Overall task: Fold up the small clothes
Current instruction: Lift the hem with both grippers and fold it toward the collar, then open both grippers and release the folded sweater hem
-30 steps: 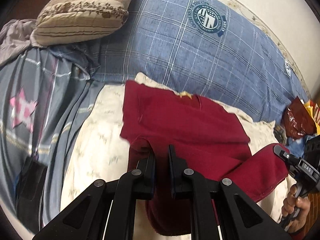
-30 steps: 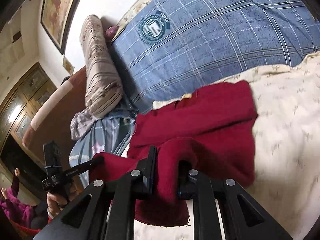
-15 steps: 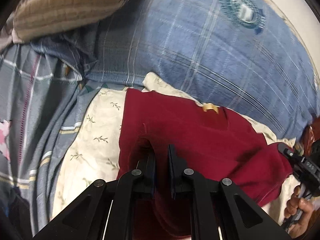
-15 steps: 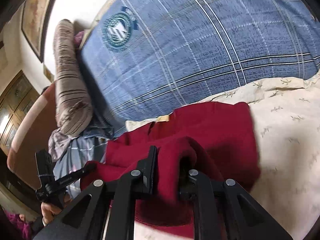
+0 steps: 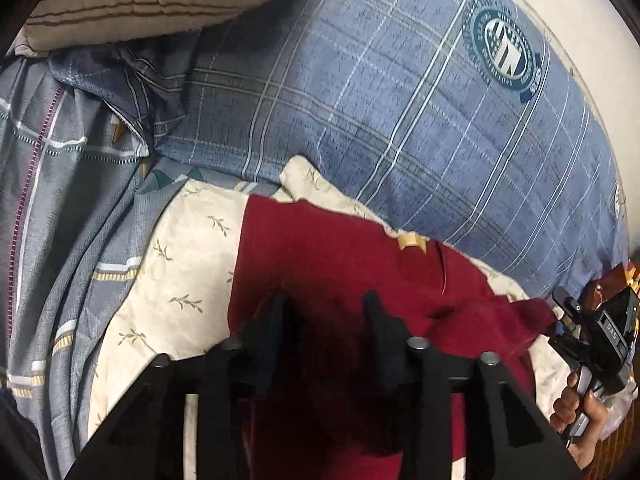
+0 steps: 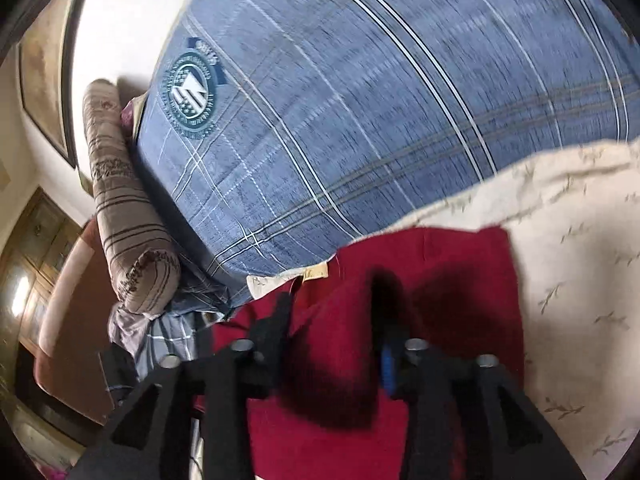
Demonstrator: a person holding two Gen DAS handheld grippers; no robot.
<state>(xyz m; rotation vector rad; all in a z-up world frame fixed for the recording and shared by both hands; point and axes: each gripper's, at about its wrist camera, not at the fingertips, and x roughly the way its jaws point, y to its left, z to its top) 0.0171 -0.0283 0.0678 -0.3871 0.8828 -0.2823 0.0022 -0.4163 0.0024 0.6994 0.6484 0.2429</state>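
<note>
A small dark red knitted garment (image 5: 340,264) lies on a cream sheet printed with small leaf sprigs (image 5: 180,264), on a bed, its collar with a pale yellow label (image 5: 410,242) turned toward a large blue plaid pillow bearing a round crest (image 5: 400,92). The left gripper (image 5: 326,304) hangs just over the near left part of the garment with its two black fingers spread apart and red cloth showing between them; nothing is pinched. In the right wrist view the right gripper (image 6: 332,300) also has its fingers spread wide, and a raised hump of the red fabric (image 6: 344,320) sits in the gap between them, not clamped; whether the fingers touch the cloth is unclear because the view is blurred. From the left wrist view the right gripper's black body (image 5: 592,332) shows at the far right edge of the garment, held in the person's right hand (image 5: 580,408). A beige striped bolster (image 6: 120,208) lies beside the blue pillow, and a grey-blue checked blanket (image 5: 60,220) is rumpled to the left of the cream sheet.
</note>
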